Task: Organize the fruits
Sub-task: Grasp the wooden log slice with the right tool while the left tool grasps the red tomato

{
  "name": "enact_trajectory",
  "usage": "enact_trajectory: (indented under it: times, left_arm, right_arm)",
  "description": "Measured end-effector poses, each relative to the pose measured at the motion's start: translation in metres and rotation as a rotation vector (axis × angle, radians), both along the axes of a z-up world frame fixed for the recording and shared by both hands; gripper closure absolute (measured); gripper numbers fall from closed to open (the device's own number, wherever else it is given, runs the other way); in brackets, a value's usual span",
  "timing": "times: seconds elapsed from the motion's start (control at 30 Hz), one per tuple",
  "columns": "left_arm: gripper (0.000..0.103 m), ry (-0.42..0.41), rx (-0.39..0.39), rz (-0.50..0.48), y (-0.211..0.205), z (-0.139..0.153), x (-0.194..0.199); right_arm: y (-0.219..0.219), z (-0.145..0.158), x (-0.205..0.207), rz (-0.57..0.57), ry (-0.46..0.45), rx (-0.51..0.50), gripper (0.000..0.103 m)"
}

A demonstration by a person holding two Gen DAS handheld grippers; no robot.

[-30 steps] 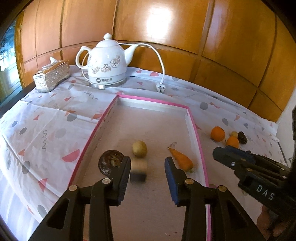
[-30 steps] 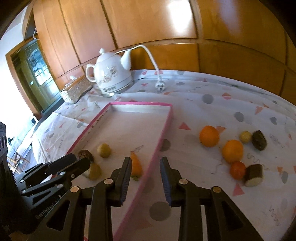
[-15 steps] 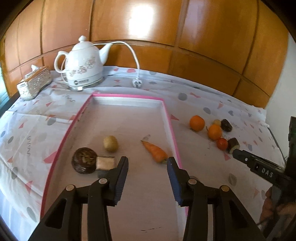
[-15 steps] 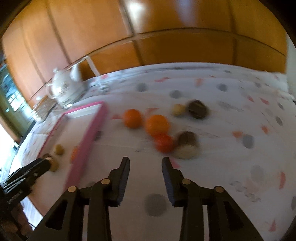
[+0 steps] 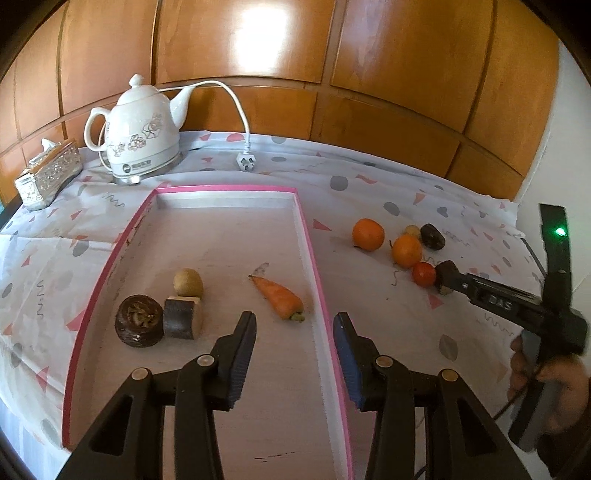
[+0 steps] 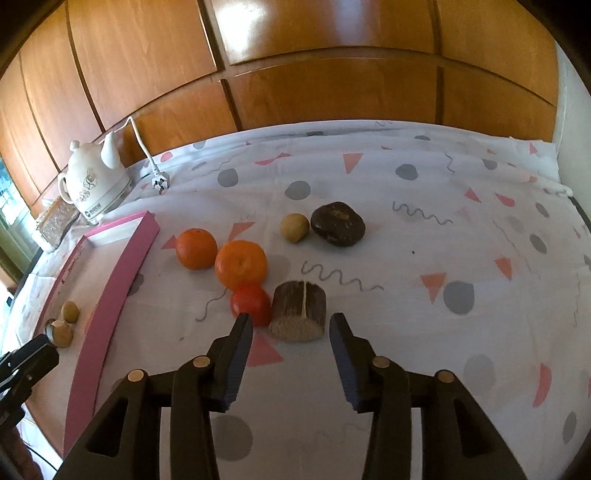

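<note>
Hovering right gripper (image 6: 291,332), fingers parted and just widened, brown cut piece (image 6: 298,311) just ahead, untouched

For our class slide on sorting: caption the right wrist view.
Right gripper, fingers open, nears a brown cut chunk beside a small red fruit on the patterned cloth.

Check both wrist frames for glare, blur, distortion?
Left wrist view: glare patch on the wood panel, sharp, table edge bowed by fisheye. Right wrist view: glare on the panelling, sharp, dark vignette in the corners; brown cut piece crisp.
</note>
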State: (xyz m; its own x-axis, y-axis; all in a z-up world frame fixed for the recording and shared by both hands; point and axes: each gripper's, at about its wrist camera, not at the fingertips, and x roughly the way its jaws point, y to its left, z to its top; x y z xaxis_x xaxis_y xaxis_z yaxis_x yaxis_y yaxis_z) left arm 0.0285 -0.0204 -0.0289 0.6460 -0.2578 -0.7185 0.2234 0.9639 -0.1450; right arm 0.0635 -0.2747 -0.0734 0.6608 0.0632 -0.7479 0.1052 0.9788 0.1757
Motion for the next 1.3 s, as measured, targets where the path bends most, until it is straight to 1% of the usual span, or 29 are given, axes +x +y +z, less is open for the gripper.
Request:
enact_trajectory:
  times: [0.13,0.23,0.27,0.33,0.4,0.47,0.6,0.67,0.77,0.87,1.07,1.2,1.3]
  left_arm:
    - [0.059,0.000,0.005,-0.016,-0.004,0.000,0.000]
    - [0.059,0.001,0.006,-0.028,-0.008,0.000,0.000]
    - [0.059,0.003,0.003,-0.030,-0.008,0.000,0.000]
    - [0.059,0.009,-0.003,-0.038,-0.011,0.000,0.001]
    - [0.059,0.011,-0.002,-0.055,-0.015,0.001,0.002]
    - [0.059,0.013,-0.003,-0.077,-0.021,0.002,0.003]
    - [0.057,0.023,-0.008,-0.121,-0.037,0.004,0.007]
    - [0.057,0.044,-0.018,-0.152,-0.047,0.003,0.011]
    - [0.057,0.081,-0.036,-0.177,-0.063,-0.003,0.020]
    - [0.058,0.118,-0.041,-0.199,-0.079,-0.011,0.028]
    - [0.058,0.144,-0.061,-0.237,-0.108,-0.018,0.040]
    - [0.058,0.162,-0.070,-0.239,-0.127,-0.022,0.053]
    - [0.058,0.190,-0.078,-0.232,-0.139,-0.027,0.063]
  right_arm:
    - [0.001,-0.004,0.010,0.013,0.012,0.002,0.059]
    - [-0.002,-0.006,0.013,0.025,0.011,0.024,0.059]
    - [-0.003,-0.007,0.014,0.027,0.014,0.028,0.060]
    - [-0.005,-0.007,0.012,0.023,0.009,0.025,0.068]
    - [-0.008,-0.007,0.009,0.026,0.006,0.026,0.068]
    - [-0.010,-0.006,0.005,0.016,-0.001,0.010,0.068]
    - [-0.024,-0.007,-0.008,-0.042,-0.005,-0.022,0.068]
    - [-0.029,-0.008,-0.012,-0.065,-0.009,-0.034,0.068]
    - [-0.036,-0.009,-0.018,-0.102,-0.021,-0.079,0.068]
    - [-0.039,-0.010,-0.020,-0.114,-0.032,-0.092,0.068]
    - [-0.043,-0.011,-0.021,-0.121,-0.047,-0.082,0.067]
    - [-0.043,-0.011,-0.020,-0.122,-0.050,-0.072,0.067]
    - [-0.043,-0.011,-0.021,-0.122,-0.053,-0.069,0.067]
